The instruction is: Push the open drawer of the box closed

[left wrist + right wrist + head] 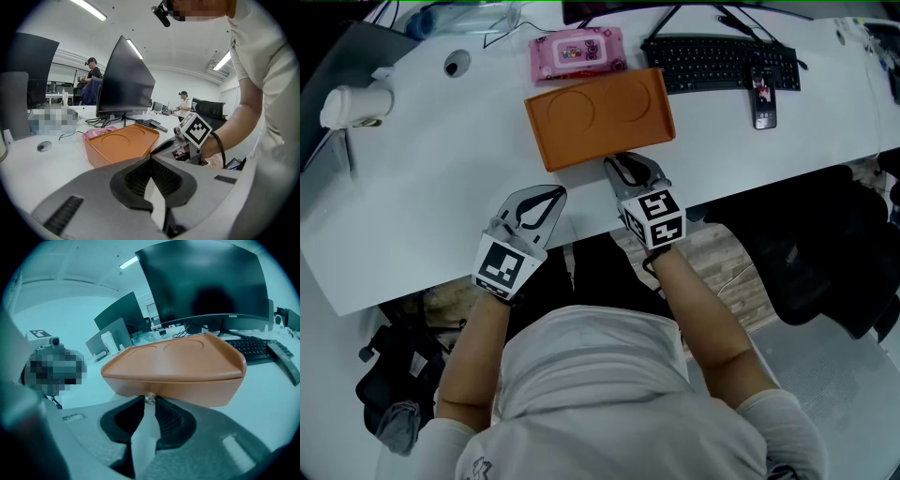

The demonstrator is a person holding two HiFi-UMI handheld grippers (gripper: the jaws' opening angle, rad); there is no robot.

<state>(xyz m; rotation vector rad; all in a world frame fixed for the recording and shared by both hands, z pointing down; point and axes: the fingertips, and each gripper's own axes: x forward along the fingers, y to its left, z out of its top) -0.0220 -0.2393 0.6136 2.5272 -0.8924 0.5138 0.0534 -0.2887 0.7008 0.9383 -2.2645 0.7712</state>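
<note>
Nowhere was print readable; the pink wipes pack (pixel 577 53) label was too small. The orange box (pixel 600 117) lay on the white desk (pixel 441 187), long axis crosswise, drawer front facing the person. The right gripper (pixel 616 161) pinched the drawer knob (pixel 150 399). The left gripper (pixel 555 195) rested closed and empty.

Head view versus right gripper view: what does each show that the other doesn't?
Head view only: the pink wipes pack behind the orange box. Right gripper view only: the small knob on the box's front, pinched between the jaws of the right gripper. Shared: the box, the keyboard and the right gripper itself.
</note>
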